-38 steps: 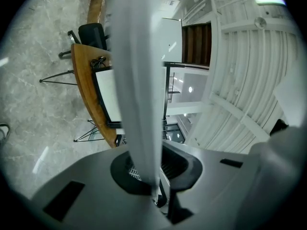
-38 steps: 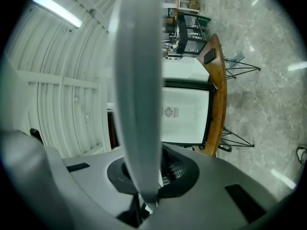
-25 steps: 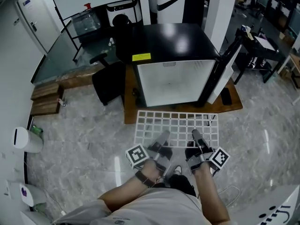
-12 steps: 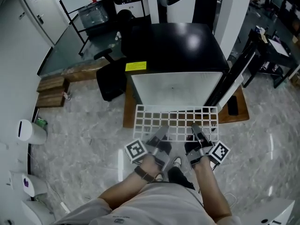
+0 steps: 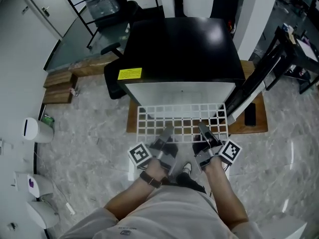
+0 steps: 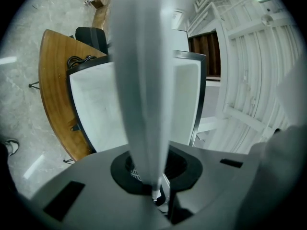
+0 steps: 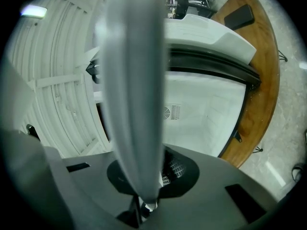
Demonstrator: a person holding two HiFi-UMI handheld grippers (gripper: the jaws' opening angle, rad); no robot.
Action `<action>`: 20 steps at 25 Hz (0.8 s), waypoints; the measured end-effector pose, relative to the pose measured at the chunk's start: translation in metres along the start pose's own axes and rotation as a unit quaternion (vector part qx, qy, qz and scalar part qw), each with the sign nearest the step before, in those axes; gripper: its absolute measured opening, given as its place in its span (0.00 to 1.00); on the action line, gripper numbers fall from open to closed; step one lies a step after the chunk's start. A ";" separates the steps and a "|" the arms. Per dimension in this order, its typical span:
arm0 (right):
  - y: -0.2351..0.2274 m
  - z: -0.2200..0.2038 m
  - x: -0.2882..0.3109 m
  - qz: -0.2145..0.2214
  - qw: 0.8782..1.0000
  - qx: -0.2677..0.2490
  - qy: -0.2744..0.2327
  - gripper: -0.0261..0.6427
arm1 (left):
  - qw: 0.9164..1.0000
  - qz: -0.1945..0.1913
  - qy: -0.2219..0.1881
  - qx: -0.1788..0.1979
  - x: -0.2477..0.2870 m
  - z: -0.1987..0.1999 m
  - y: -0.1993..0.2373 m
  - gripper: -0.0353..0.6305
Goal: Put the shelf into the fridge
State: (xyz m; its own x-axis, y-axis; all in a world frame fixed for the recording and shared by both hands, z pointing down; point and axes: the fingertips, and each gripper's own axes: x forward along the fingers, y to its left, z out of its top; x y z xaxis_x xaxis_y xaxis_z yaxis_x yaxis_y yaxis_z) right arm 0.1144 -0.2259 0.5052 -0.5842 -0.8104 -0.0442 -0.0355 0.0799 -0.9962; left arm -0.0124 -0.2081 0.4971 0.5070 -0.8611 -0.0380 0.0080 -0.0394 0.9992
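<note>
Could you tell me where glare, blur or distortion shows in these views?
Head view: soft glare on the glossy black fridge top; white wire grid shelf sharp. Left gripper view: fisheye bending, dark corners, left gripper a blurred grey streak. Right gripper view: likewise for the right gripper.

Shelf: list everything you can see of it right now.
The shelf is a white wire grid of rectangular cells with a rectangular outline; it looks like coated metal. It is held roughly level above the floor, its far edge at the open front of the fridge. Whether it is inside yet cannot be told. The left gripper and right gripper are each shut on its near edge. Nothing else visibly touches it.
</note>
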 end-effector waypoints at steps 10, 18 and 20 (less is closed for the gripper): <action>-0.016 0.012 0.026 -0.021 1.000 -0.002 -0.010 0.11 | 1.000 -0.005 0.016 -0.003 0.026 0.025 0.017 0.09; -0.027 0.013 0.031 -0.022 0.999 -0.003 -0.023 0.11 | 0.999 -0.006 0.030 -0.018 0.034 0.030 0.025 0.09; -0.026 0.013 0.030 -0.020 0.999 -0.004 -0.028 0.11 | 0.999 -0.005 0.033 -0.018 0.034 0.029 0.024 0.09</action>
State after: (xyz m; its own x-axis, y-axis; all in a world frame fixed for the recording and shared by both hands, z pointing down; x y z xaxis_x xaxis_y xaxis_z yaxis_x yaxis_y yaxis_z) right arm 0.1083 -0.2599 0.5287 -0.5353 -0.8446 -0.0096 -0.0632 0.0514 -0.9967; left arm -0.0201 -0.2533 0.5198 0.5626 -0.8253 -0.0492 0.0447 -0.0290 0.9986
